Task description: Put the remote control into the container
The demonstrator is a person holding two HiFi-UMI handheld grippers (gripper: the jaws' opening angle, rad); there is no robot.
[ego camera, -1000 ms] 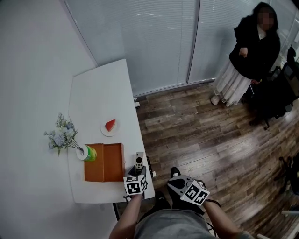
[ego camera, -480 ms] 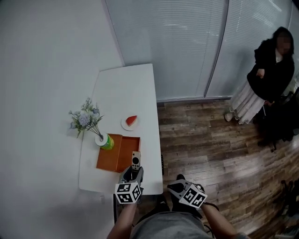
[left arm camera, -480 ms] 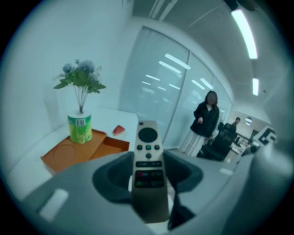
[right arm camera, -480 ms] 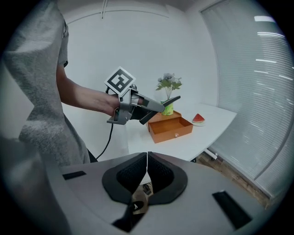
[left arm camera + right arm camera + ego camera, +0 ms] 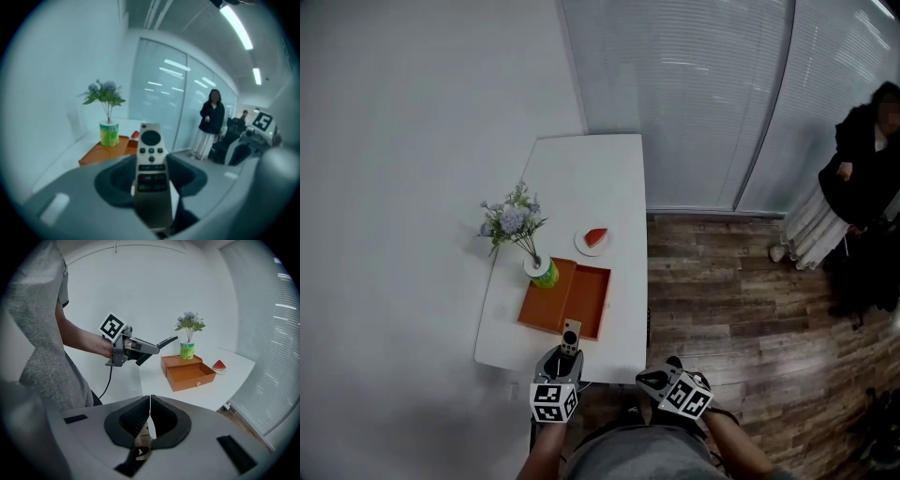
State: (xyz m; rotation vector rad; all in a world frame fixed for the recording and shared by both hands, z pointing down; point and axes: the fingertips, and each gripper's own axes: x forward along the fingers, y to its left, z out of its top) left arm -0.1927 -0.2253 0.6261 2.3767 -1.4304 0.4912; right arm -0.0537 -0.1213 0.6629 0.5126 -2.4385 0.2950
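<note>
Orange and open-topped, the container (image 5: pixel 567 298) sits on the white table (image 5: pixel 591 178) close to its near edge, roughly midway between the left and right edges. A green can holding pale flowers (image 5: pixel 542 272) stands touching the container's far left corner. A small plate with a watermelon slice (image 5: pixel 594 240) lies just beyond the container, towards the table's right edge.

The left gripper (image 5: pixel 565 352) is held at the table's near edge with its jaws gripping the remote control (image 5: pixel 151 159) by its lower end. The buttoned face of the remote is turned up and its round-pad end points away from the person, towards the container. In the head view the remote's far tip lies just at the container's near rim. The right gripper view shows it lifted clear of the tabletop and not inside the container.

The right gripper (image 5: pixel 149 416) hangs off the table, beyond its near right corner and above the wooden floor (image 5: pixel 741 309). Its jaws are pressed together with nothing between them.

A person in dark clothes and a pale skirt (image 5: pixel 858 192) stands on the floor well away from the table, beside the blinds (image 5: pixel 694 84).
</note>
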